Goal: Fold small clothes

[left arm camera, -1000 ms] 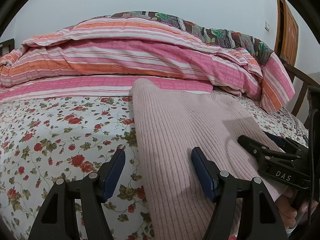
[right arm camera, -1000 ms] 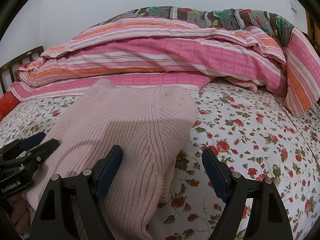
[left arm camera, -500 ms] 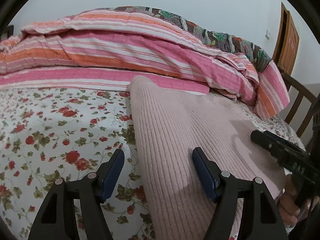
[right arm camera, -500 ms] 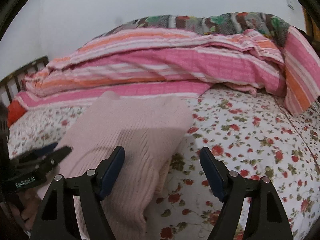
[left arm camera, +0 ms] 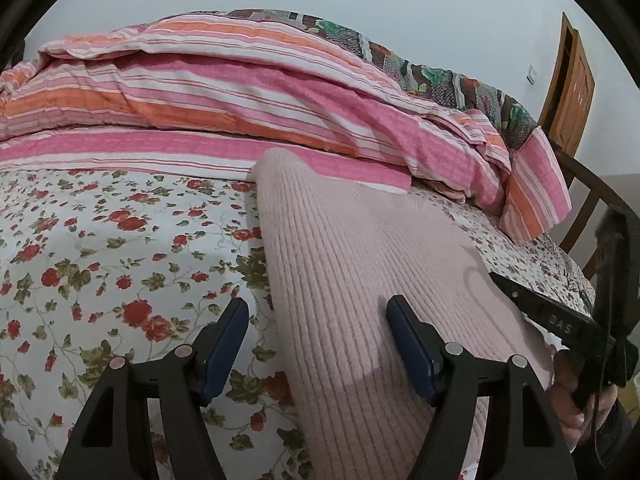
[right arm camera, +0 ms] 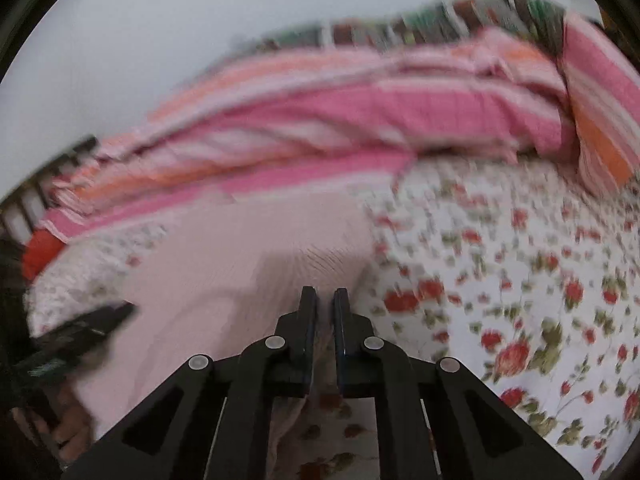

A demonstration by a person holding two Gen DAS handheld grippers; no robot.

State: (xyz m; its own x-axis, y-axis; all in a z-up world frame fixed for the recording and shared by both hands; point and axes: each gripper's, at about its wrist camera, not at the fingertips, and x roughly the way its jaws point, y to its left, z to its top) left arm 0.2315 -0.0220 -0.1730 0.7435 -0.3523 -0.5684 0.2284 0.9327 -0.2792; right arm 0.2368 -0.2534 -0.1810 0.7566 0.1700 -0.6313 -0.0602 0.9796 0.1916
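A pale pink ribbed knit garment lies folded on the floral bed sheet. My left gripper is open and straddles its left edge, with one finger over the sheet and one over the knit. In the blurred right wrist view my right gripper is shut, and pink cloth shows in the narrow gap between the fingers at the right edge of the garment. The right gripper also shows at the right of the left wrist view, and the left one at the left of the right wrist view.
A rolled pink, orange and white striped quilt lies across the back of the bed, with a dark patterned blanket behind it. A wooden bed frame and a wooden door stand at the right.
My right gripper has gone from open to shut at the garment's right edge, and its view has swung and blurred. My left gripper has stayed open at the left edge.
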